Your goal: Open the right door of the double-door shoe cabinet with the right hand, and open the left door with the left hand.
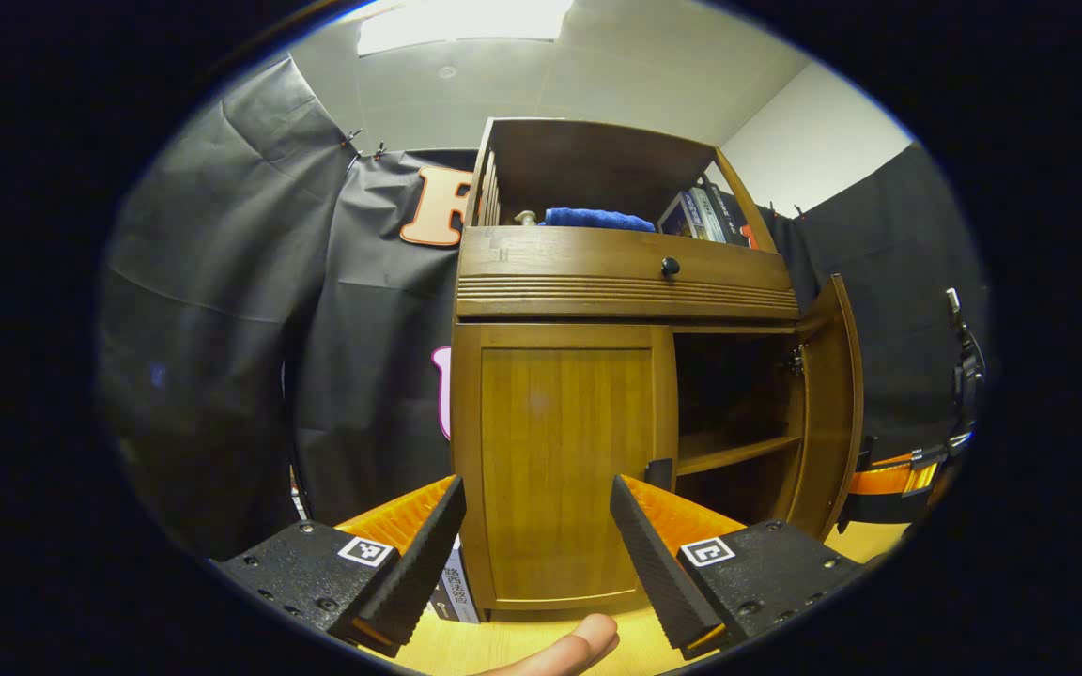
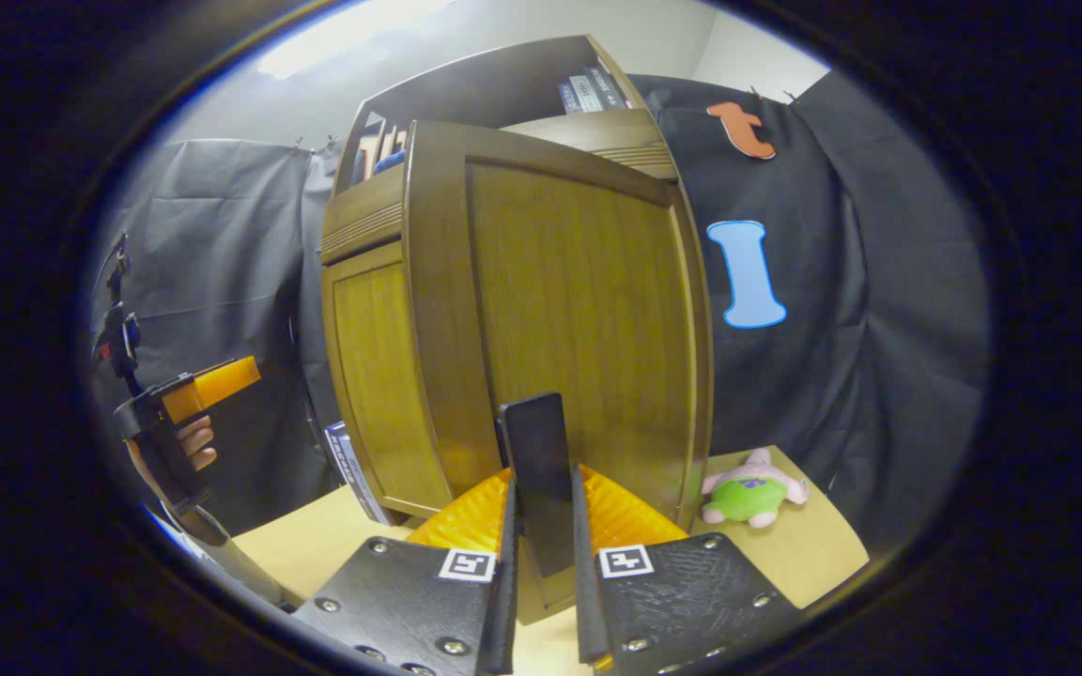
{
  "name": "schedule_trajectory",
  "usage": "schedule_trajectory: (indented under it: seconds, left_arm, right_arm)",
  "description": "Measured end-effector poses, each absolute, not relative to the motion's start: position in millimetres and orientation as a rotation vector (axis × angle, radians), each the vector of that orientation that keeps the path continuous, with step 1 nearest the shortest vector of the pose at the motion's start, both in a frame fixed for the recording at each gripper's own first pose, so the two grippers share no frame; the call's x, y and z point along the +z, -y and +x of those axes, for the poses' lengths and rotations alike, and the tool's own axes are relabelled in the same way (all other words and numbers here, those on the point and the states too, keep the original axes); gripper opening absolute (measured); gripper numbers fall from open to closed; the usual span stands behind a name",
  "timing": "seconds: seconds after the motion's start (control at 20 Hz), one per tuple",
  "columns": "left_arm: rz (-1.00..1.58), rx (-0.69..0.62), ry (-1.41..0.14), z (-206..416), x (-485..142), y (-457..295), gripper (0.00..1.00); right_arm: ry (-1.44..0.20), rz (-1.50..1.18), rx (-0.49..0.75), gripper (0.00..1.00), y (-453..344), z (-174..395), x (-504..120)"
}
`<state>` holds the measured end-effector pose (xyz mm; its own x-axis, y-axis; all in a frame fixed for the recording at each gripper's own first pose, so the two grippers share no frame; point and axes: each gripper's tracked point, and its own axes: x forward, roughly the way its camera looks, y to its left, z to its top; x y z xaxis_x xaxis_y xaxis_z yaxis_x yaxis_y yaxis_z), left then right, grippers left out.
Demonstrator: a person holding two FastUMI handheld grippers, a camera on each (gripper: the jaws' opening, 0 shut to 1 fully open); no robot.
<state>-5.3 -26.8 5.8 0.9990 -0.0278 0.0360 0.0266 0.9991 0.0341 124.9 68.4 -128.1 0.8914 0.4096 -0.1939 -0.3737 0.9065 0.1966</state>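
Shoe cabinet (image 1: pixel 597 282) standing on desk (image 2: pixel 785 554). Right door (image 2: pixel 569 310) swung open, black handle (image 2: pixel 541 469) pinched between fingers of right hand-held gripper (image 2: pixel 541 554), jaws narrow. Left door (image 1: pixel 564 460) shut, facing left hand-held gripper (image 1: pixel 536 526), jaws wide, holding nothing, near door but apart. Open compartment with shelf (image 1: pixel 734 451) exposed. Plush toy (image 2: pixel 752 488) lying on desk beside right door.
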Motion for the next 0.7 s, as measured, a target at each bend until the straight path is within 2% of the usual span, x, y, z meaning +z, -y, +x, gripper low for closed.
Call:
schedule_trajectory:
  seconds: [0.15, 0.2, 0.45, 0.5, 0.55, 0.65, 0.7]
  left_arm:
    - [0.024, -0.041, 0.047, -7.6, 9.1, 31.3, 0.92]
    - [0.021, -0.045, 0.047, -8.6, 8.4, 32.8, 0.92]
    - [0.020, -0.078, 0.044, -10.3, 8.4, 40.9, 0.92]
    - [0.019, -0.080, 0.042, -10.7, 7.3, 40.9, 0.96]
    - [0.019, -0.081, 0.040, -10.6, 7.2, 41.2, 0.92]
    - [0.021, -0.081, 0.037, -10.6, 7.0, 40.6, 0.96]
    - [0.020, -0.080, 0.038, -10.2, 6.9, 40.0, 0.96]
  right_arm:
    - [-0.231, 0.125, 0.383, 0.25, -56.6, 121.0, -127.8]
    - [-0.231, 0.111, 0.376, 0.19, -53.8, 119.3, -127.1]
    - [-0.225, 0.076, 0.326, 0.19, -34.4, 114.1, -126.1]
    - [-0.217, 0.073, 0.317, 0.23, -29.8, 112.9, -124.6]
    - [-0.204, 0.073, 0.312, 0.19, -26.1, 112.5, -122.5]
    - [-0.187, 0.089, 0.290, 0.19, -15.7, 112.5, -118.5]
    - [-0.185, 0.094, 0.275, 0.23, -10.3, 112.3, -117.6]
